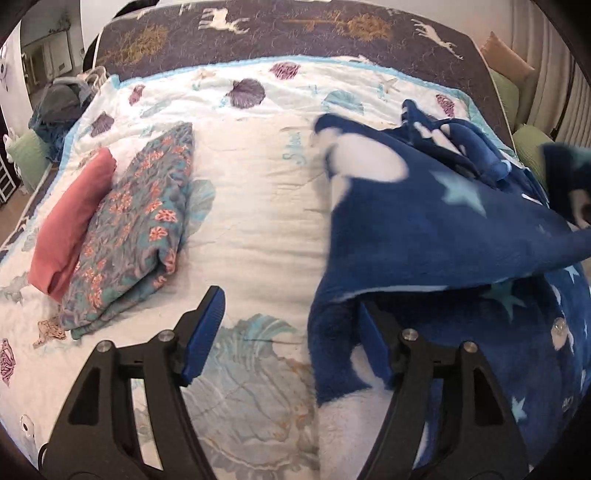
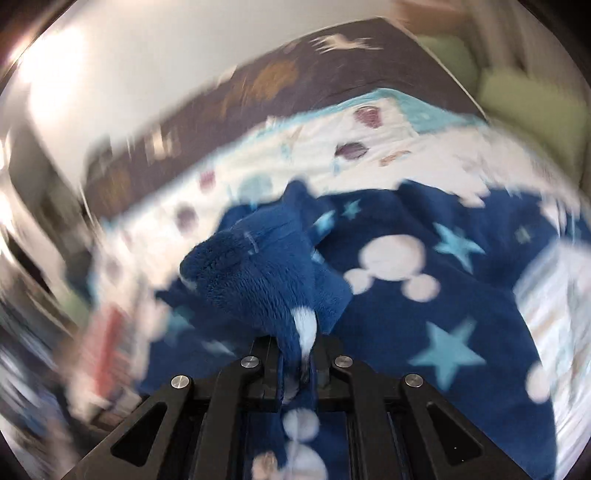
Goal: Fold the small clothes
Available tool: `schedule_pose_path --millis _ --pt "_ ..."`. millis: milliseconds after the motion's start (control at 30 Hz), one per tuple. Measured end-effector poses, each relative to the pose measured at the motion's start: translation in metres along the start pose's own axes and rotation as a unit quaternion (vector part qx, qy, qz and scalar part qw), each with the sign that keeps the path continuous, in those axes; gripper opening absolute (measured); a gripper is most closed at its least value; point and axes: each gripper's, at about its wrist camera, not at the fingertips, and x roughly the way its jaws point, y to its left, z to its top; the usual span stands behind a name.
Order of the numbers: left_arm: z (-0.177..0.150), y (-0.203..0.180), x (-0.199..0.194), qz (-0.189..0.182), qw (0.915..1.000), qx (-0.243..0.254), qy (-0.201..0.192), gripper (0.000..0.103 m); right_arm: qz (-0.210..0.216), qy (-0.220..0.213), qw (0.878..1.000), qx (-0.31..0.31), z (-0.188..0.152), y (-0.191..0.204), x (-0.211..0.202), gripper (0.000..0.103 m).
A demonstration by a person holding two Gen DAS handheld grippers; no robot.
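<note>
A dark blue fleece garment (image 1: pixel 443 229) with pale stars and white mouse-head shapes lies rumpled on the right half of the bed, one part lifted and blurred. My left gripper (image 1: pixel 291 328) is open low over the quilt at the garment's near left edge. A flap of fleece hangs between the jaws and covers the right finger (image 1: pixel 376 350); the pads do not press on it. In the blurred right wrist view, my right gripper (image 2: pixel 295 354) is shut on a bunched fold of the same blue fleece garment (image 2: pixel 258 277), which stands up in front of the jaws.
A folded floral garment (image 1: pixel 136 236) and a folded pink one (image 1: pixel 74 221) lie side by side at the left of the white shell-print quilt (image 1: pixel 251 221). A dark deer-print blanket (image 1: pixel 258 33) covers the bed's far end. Green cushions (image 1: pixel 532 147) sit at the right, a clothes heap (image 1: pixel 59 107) far left.
</note>
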Motion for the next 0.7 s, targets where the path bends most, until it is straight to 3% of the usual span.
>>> schedule_pose_path --millis 67,167,233,367,500,600,700 --pt "-0.002 -0.009 -0.006 0.013 0.9997 0.015 -0.011 0.071 0.028 0.000 0.997 0.066 -0.010 -0.039 -0.018 0.011" --pt "-0.004 -0.014 -0.003 0.040 0.9983 0.040 -0.014 0.071 0.013 0.049 0.995 0.090 -0.032 -0.076 -0.011 0.027" --pt "-0.005 -0.009 -0.001 0.036 0.9989 0.032 -0.005 0.071 0.017 0.077 0.989 0.128 -0.043 -0.099 -0.005 0.027" --pt "-0.004 0.003 -0.006 0.019 0.9998 -0.002 -0.004 0.071 0.077 0.071 0.972 0.210 -0.050 -0.132 -0.020 0.029" --pt "-0.003 0.006 -0.012 0.018 0.9994 -0.025 -0.016 0.071 0.081 0.059 0.975 0.200 -0.043 -0.134 -0.032 0.051" --pt "-0.004 0.010 -0.012 0.021 0.9987 -0.043 -0.016 0.073 0.080 0.071 0.978 0.177 -0.029 -0.124 -0.019 0.064" --pt "-0.008 0.019 0.000 0.009 0.9973 -0.072 0.012 0.074 0.051 0.091 0.985 0.138 -0.017 -0.112 0.005 0.062"
